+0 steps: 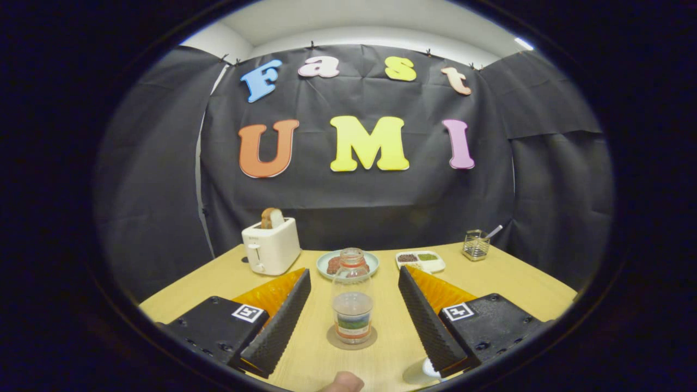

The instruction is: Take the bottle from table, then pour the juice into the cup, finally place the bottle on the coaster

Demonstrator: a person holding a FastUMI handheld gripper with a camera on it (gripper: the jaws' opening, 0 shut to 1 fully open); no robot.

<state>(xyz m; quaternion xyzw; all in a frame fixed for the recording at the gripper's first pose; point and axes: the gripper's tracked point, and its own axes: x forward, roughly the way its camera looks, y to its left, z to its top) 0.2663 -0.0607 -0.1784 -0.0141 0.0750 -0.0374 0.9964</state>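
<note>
A clear plastic bottle (pixel 352 296) with a little juice in its bottom and no cap stands upright on a round brown coaster (pixel 352 338). It sits between the two fingers of my gripper (pixel 354 273), which is open wide with clear gaps on both sides, so neither finger touches the bottle. The rim of a cup (pixel 420 373) peeks out just behind the right finger, mostly hidden by it.
On the wooden table (pixel 506 277) beyond the bottle lie a blue plate (pixel 326 261) with food, a white toaster (pixel 271 245) holding a slice of bread, a white divided dish (pixel 420 261) and a small wire holder (pixel 476 244). A fingertip (pixel 343 382) shows nearest me.
</note>
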